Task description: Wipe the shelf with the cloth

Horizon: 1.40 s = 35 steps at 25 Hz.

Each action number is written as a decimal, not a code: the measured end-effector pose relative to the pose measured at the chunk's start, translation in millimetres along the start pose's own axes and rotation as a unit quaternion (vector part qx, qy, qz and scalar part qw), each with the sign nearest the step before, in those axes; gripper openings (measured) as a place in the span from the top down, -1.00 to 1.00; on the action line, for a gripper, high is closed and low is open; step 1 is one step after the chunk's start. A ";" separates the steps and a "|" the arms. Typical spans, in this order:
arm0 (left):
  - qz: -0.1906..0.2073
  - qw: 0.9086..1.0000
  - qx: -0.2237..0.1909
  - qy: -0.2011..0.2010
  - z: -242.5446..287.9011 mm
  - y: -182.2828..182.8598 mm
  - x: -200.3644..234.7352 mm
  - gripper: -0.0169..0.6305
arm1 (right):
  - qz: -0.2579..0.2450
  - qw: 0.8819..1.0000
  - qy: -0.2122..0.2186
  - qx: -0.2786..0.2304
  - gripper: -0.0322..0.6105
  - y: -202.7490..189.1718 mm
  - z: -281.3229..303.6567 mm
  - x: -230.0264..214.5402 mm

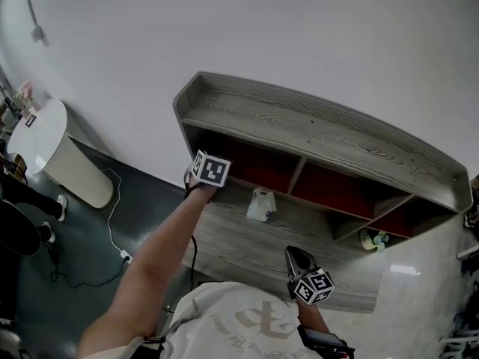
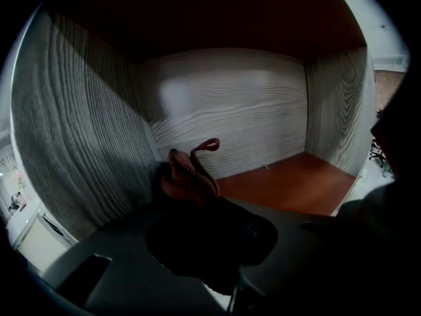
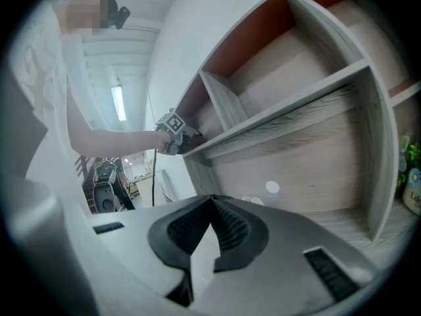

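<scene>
Shelf is grey wood-grain laminate with a curved front, a raised lip on the top board and red back panels in the open compartments. Left gripper is reaching into the upper-left compartment, jaws clamped on the cloth. The cloth is a reddish-brown ribbed knit, bunched up, with one loop sticking up. It sits at the inner corner where the grey side wall meets the red-brown panel; can't tell if it's actually pressing on the surface. That gripper's body is in shadow and blocks the near part of the compartment. Right gripper is held low in front of the lower shelf boards; its ridged black pads meet at the tips with nothing between them. Small white object sits on the middle board, just right of the left arm. Small green-yellow item is in the lower right bay. White round stand and a cable are on the dark floor, well left of the unit.
</scene>
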<state>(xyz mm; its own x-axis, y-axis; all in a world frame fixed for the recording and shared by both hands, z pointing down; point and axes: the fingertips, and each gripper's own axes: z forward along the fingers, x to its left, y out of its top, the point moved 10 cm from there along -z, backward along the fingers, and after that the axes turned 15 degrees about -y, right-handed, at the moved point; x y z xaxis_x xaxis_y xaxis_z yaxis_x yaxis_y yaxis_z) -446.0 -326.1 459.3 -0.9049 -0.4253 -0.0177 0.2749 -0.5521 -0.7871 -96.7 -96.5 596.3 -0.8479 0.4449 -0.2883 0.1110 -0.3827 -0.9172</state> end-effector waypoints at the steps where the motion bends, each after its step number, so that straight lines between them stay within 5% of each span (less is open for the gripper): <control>1: 0.000 1.000 0.003 -0.002 -0.6 0.0 -1.6 0.76 | 0.000 1.000 0.000 0.001 0.89 -0.7 0.0 -0.4; 15: 0.049 0.994 -0.010 -0.095 18.4 15.3 -68.7 0.76 | 0.008 1.000 -0.022 0.004 0.89 -7.6 -8.3 -2.8; 35: 0.083 0.973 0.013 -0.217 44.6 43.5 -134.6 0.76 | 0.029 0.997 -0.071 -0.001 0.89 -17.0 -25.7 -6.9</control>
<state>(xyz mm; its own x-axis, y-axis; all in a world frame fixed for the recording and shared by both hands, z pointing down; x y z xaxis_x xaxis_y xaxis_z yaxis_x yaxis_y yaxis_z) -297.8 -324.9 454.9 -0.6271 -0.7692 0.1229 0.4184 -0.4658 -0.7797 -79.4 -72.2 606.9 -0.9046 0.3032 -0.2995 0.1628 -0.4037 -0.9003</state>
